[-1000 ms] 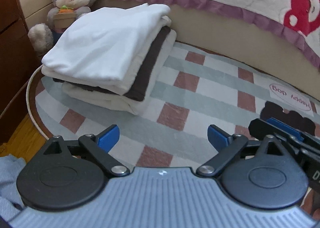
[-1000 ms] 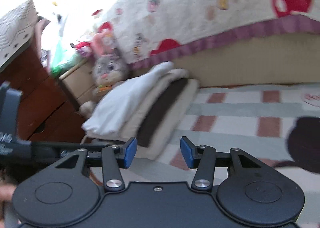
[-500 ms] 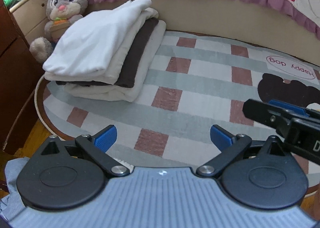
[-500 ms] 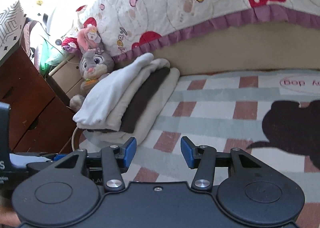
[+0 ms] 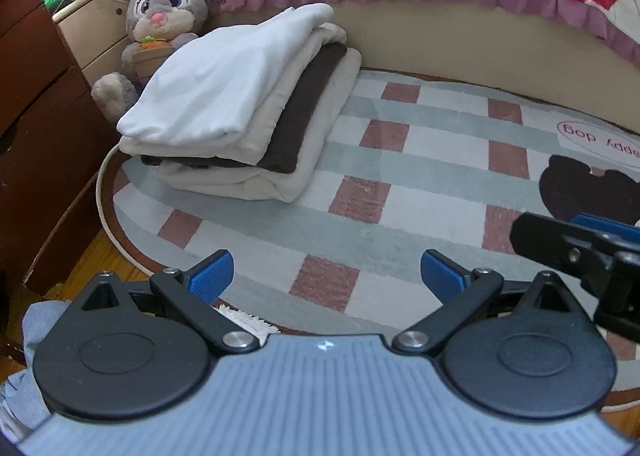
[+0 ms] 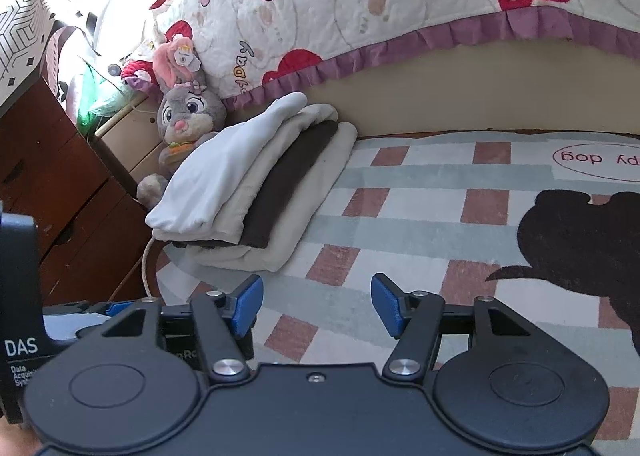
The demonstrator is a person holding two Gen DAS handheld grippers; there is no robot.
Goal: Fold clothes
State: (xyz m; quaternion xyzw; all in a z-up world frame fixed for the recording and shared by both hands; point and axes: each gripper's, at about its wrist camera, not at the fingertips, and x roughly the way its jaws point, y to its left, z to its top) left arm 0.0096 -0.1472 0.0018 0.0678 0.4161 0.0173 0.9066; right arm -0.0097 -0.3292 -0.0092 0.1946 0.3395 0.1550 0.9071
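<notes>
A stack of folded clothes (image 5: 248, 112) lies on the checked rug's far left corner: white on top, then cream, dark brown and cream at the bottom. The right wrist view shows the same stack (image 6: 256, 192) beside the bed. My left gripper (image 5: 326, 276) stands wide open over bare rug, short of the stack, nothing between its blue pads. My right gripper (image 6: 316, 304) has its jaws opening, with only rug between them. The right gripper's black body (image 5: 580, 252) shows at the right edge of the left wrist view.
A checked rug (image 5: 400, 192) with a dog print covers the floor. A bed with a quilted cover (image 6: 360, 16) runs along the back. A plush rabbit (image 5: 160, 28) sits behind the stack by a cream drawer unit (image 5: 96, 40). Dark wooden drawers (image 6: 60, 192) stand at the left. Grey-blue cloth (image 5: 36, 328) lies bottom left.
Both grippers have drawn back from the stack, which now looks smaller and farther. The right gripper's jaws stand wider apart than before. The left gripper stays wide open.
</notes>
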